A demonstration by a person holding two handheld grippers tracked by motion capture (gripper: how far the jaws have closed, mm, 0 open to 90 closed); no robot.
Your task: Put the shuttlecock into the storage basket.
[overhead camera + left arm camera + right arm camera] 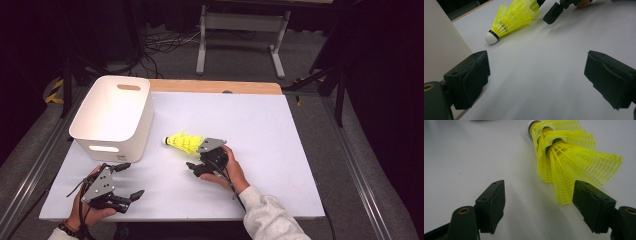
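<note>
My right gripper [197,159] gapes beside nested yellow shuttlecocks [184,142], grasping nothing | my left gripper [127,180] wide, empty, near the white bin [114,116]

- The left gripper [124,181] sits low at the near left of the table, held by the left hand [86,210], its jaws spread wide and pointing right.
- The right gripper [196,159] lies near the table's middle, gripped by the right hand [231,171], jaws parted wide and aimed leftward.
- A pale sleeve [272,217] covers the right forearm.
</note>
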